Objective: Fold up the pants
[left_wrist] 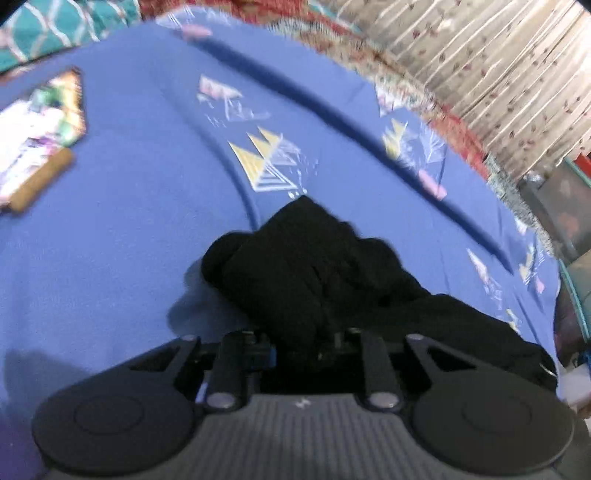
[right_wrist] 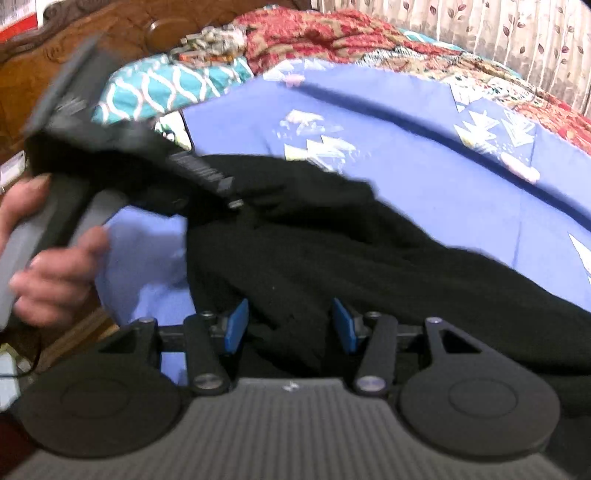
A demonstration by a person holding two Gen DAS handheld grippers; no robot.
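Observation:
The black pants (left_wrist: pixel 314 273) lie bunched on a blue bedsheet (left_wrist: pixel 122 206). In the left wrist view my left gripper (left_wrist: pixel 301 347) is shut on a fold of the pants, its pads buried in the cloth. In the right wrist view the pants (right_wrist: pixel 369 266) spread across the sheet (right_wrist: pixel 424 177). My right gripper (right_wrist: pixel 290 325) has its blue pads (right_wrist: pixel 236 325) apart with black cloth lying between them. The left gripper (right_wrist: pixel 232 201) shows at upper left, held by a hand (right_wrist: pixel 55 273), clamped on the pants' far edge.
A printed cushion or packet (left_wrist: pixel 40 129) lies at the sheet's left. A teal patterned pillow (right_wrist: pixel 166 88) and a red patterned quilt (right_wrist: pixel 332 33) sit at the bed's far side. A wooden headboard (right_wrist: pixel 110 29) and curtain (right_wrist: pixel 498 40) stand behind.

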